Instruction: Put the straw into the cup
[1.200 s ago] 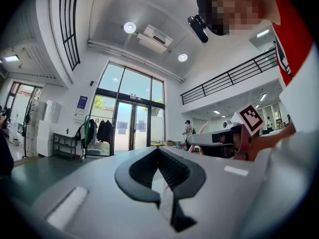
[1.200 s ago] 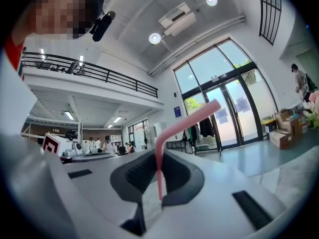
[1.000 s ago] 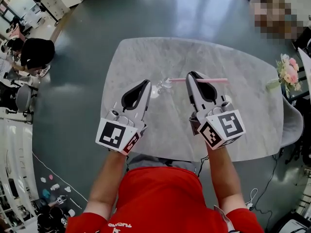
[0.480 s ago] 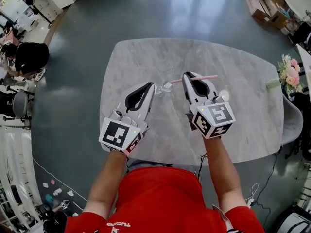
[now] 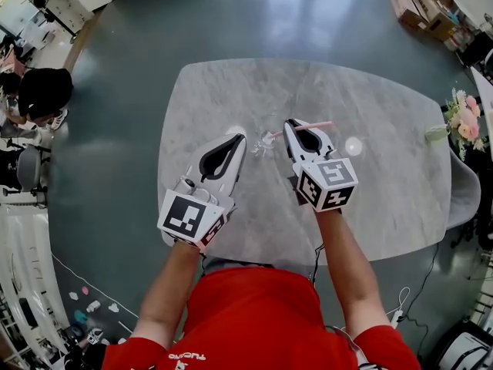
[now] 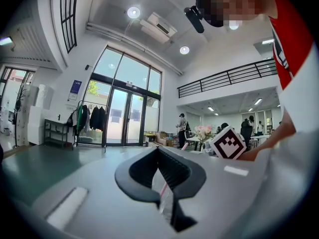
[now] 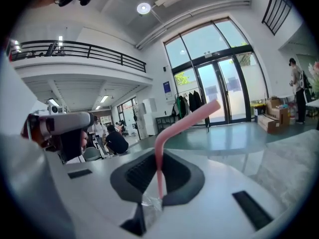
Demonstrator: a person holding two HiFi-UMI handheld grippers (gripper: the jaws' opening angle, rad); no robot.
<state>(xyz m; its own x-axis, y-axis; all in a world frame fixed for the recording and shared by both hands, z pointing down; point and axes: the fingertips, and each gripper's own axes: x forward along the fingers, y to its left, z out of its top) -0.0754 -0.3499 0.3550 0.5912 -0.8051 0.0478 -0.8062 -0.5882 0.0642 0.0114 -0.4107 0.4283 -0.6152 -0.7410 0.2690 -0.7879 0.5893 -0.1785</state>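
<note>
We find the pink straw [image 7: 158,171] pinched in the right claw [image 5: 291,124], whose jaws are pressed onto its straight part. Its bent upper part leans away above the jaws. In the head view the straw lies nearly level over the bench [image 5: 231,91], with its long end pointing right and its short end reaching left to the clear cup [image 5: 264,144]. We cannot tell whether that end is inside the cup.

The cup stands between the two claw tips, near the bench's middle. The left claw [image 5: 240,136] is drawn together on the cup's clear wall, and the left gripper view shows the straw as a thin pink line through that wall.

Both arms reach forward from the person's red top [image 5: 254,314]. The bench is a pale, marbled slab with rounded corners on a grey-green floor [image 5: 115,176]. A bunch of pink flowers [image 5: 464,122] sits just off the bench's right end. A person in black [image 5: 42,91] crouches well apart on the floor at the far left.
</note>
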